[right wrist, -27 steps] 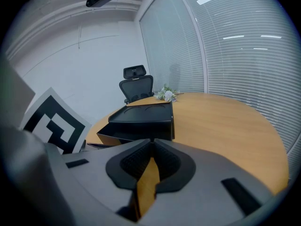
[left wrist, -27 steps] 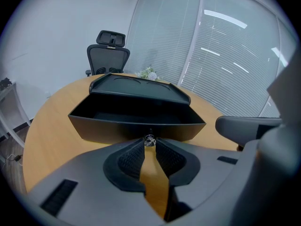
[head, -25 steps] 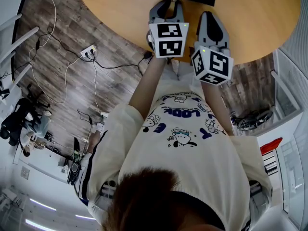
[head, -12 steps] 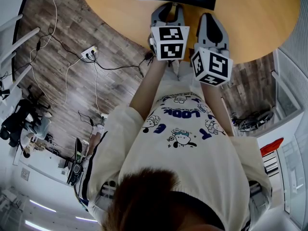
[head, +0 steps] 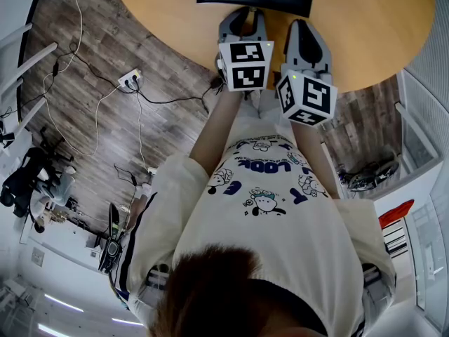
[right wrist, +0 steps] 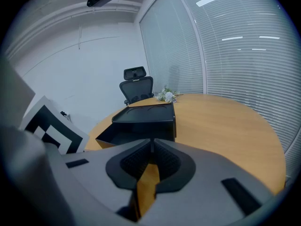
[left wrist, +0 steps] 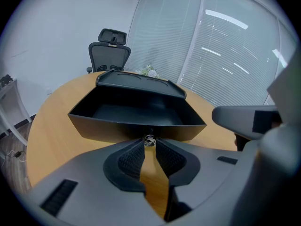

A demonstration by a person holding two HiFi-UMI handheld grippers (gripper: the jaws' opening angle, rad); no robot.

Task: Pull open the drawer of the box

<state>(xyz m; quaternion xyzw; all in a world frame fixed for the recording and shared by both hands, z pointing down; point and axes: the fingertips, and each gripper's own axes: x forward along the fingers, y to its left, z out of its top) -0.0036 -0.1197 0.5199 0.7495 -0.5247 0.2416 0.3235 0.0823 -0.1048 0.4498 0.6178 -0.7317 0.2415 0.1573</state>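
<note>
Drawer (left wrist: 117,128) has slid slightly farther out. Left hand-held gripper (left wrist: 150,144) pinches its knob (left wrist: 150,139); right hand-held gripper (right wrist: 151,146) is pressed together, empty.

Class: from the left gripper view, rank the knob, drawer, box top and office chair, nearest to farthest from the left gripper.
1. The knob, pinched at the left gripper tips.
2. The drawer, directly behind it.
3. The box top, behind the drawer.
4. The office chair, beyond the table, upper left.

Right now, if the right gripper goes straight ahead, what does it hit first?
Probably the front of the open drawer, near its right end, on the black box. The right gripper, jaws together and empty, points there above the table; depth is unclear.
</note>
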